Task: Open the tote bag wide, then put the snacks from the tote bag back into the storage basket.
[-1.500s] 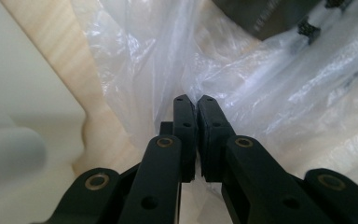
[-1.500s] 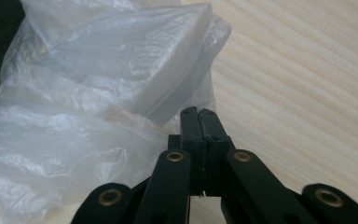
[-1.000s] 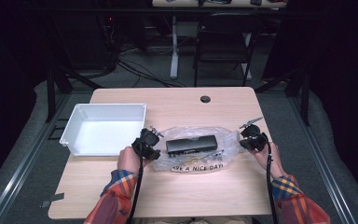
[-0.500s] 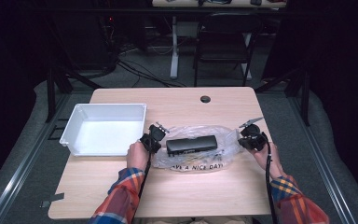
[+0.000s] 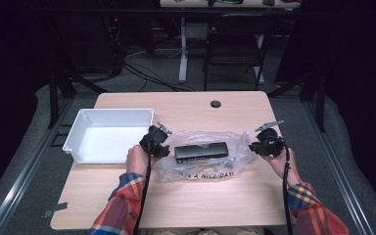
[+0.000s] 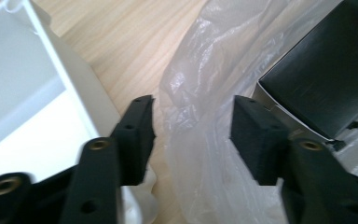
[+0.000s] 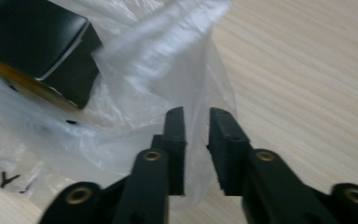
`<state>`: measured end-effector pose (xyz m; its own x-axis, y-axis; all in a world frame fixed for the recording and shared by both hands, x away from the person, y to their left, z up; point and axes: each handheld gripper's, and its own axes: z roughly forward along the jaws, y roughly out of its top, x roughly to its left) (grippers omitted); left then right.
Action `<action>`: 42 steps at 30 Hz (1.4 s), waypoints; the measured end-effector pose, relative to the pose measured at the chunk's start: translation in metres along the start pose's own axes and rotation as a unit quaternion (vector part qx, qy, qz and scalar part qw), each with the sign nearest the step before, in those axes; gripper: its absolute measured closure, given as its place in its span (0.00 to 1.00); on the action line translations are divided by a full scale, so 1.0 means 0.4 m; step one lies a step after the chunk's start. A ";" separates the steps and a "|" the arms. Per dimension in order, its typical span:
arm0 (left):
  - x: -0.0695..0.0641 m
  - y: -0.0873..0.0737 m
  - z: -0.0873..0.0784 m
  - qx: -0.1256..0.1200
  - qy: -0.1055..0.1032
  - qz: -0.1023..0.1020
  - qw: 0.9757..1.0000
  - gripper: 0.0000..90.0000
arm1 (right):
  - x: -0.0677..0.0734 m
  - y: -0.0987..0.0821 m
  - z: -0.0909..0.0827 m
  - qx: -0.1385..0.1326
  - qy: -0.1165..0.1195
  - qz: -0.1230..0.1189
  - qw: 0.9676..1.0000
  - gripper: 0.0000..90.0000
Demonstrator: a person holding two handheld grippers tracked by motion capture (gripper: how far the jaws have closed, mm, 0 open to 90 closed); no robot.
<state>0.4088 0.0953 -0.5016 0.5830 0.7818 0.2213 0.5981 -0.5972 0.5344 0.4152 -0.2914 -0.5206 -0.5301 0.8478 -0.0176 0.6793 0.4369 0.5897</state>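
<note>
On the table (image 5: 127,205), a clear plastic bag (image 5: 203,156) lying flat near the middle, printed lettering along its near edge, with a black box (image 5: 200,151) on top of it, long side running across. To the bag's left, just beside it, a white tray (image 5: 108,117), seemingly with nothing in it. Left gripper (image 5: 157,142) held at the bag's left end, between tray and box; in the left gripper view (image 6: 191,135) jaws standing fairly wide, having just been opening, with crinkled bag film lying in the gap but pads not pressing on it; tray wall (image 6: 74,88) beside the left-hand jaw, box corner (image 6: 326,79) just beyond the right-hand jaw. Right gripper (image 5: 267,144) held at the bag's right end, well apart from the left one; in the right gripper view (image 7: 196,140) jaws only narrowly parted, having just been opening a little, with a thin fold of the bag (image 7: 168,84) standing up between the pads; cannot tell for sure whether the film touches either pad, yet a gap shows between them. Box end (image 7: 37,42) farther off in that view, up and to the left, resting on the film. Plaid sleeves (image 5: 122,205) coming in from the near edge. Small dark hole (image 5: 216,104) in the tabletop toward the far edge, well apart from everything else.
</note>
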 end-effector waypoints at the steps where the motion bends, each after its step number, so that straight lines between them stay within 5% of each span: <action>1: 0.004 0.000 -0.007 -0.006 -0.006 -0.003 1.000 0.49 | 0.002 0.001 -0.005 -0.005 -0.001 0.001 1.000 0.78; 11: 0.019 -0.001 -0.061 -0.042 -0.063 0.019 0.997 0.27 | -0.009 -0.009 -0.067 -0.020 0.036 0.006 0.999 0.34; 20: 0.026 -0.002 -0.068 -0.035 -0.064 0.018 0.997 0.18 | -0.038 -0.050 -0.115 -0.028 0.054 0.020 0.998 0.11; 24: 0.024 -0.001 -0.069 -0.035 -0.070 0.026 0.997 0.16 | -0.033 -0.070 -0.105 -0.005 0.056 0.011 0.998 0.00; 33: 0.021 -0.003 -0.072 -0.044 -0.079 0.042 0.995 0.13 | -0.020 -0.103 -0.095 0.022 0.056 -0.014 0.998 0.00; 42: 0.002 0.017 -0.075 -0.044 -0.090 0.098 0.990 0.12 | -0.027 -0.116 -0.094 0.018 0.066 -0.022 0.997 0.06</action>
<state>0.3968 0.0973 -0.4733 0.7764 0.6031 0.1832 0.4178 -0.7100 0.5668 0.3702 -0.3324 -0.5174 -0.6200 0.7820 0.0645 0.6707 0.4855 0.5607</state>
